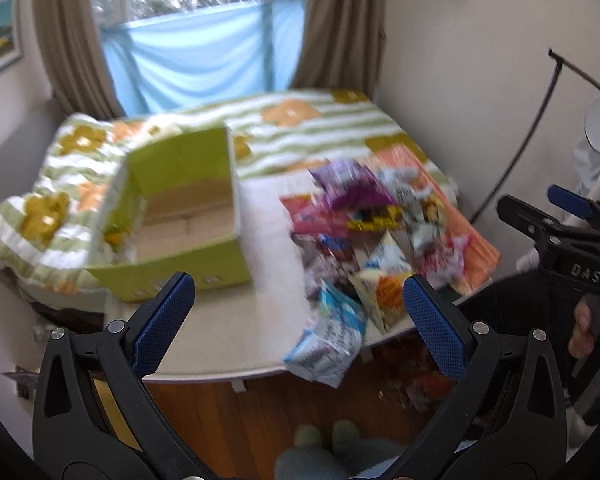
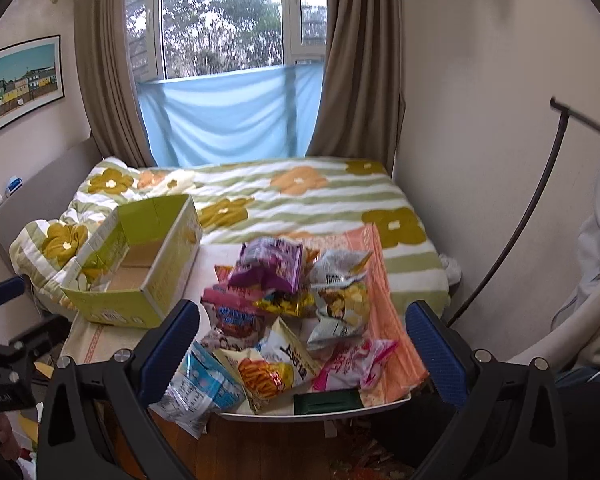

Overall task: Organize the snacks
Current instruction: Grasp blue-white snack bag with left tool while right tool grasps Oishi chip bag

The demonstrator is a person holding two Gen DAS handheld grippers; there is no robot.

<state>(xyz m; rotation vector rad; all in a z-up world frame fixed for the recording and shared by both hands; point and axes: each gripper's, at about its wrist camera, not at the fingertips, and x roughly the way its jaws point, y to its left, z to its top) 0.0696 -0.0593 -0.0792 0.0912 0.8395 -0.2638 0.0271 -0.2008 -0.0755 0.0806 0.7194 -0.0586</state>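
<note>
Both grippers hang above the near edge of a low white table [image 2: 100,344], each with its blue-padded jaws spread wide and nothing between them. Seen through its own camera, the left gripper [image 1: 298,320] is apart from everything: the green cardboard box [image 1: 180,216] sits ahead and to its left on the table, open at the top and showing only its bare brown floor, while the heap of snack packets [image 1: 364,232] lies ahead and to its right, past the right finger. A pale blue packet [image 1: 332,340] hangs over the table's front edge, nearer the right finger than the left. This view is motion-blurred, so no print on the packets can be read there. At its right border the right gripper [image 1: 556,224] shows from the side, held in a hand [image 1: 592,328], with the white letters "DAS" on its black body. From the right wrist camera, the right gripper [image 2: 302,340] is lined up with the pile itself: the pale blue packet [image 2: 204,384] lies just inside its left finger, an orange-and-yellow chip bag [image 2: 268,372] sits near the middle of the gap, and a pink packet [image 2: 352,364] lies toward the right finger, all below and apart from the pads. A purple bag [image 2: 268,264] tops the heap farther back, beside a silver-and-yellow bag [image 2: 340,296]. Dark characters run across the chip bag's pale top, too small to make out. The green box [image 2: 140,264] stands left of the pile, printed with small markings I cannot read.
</note>
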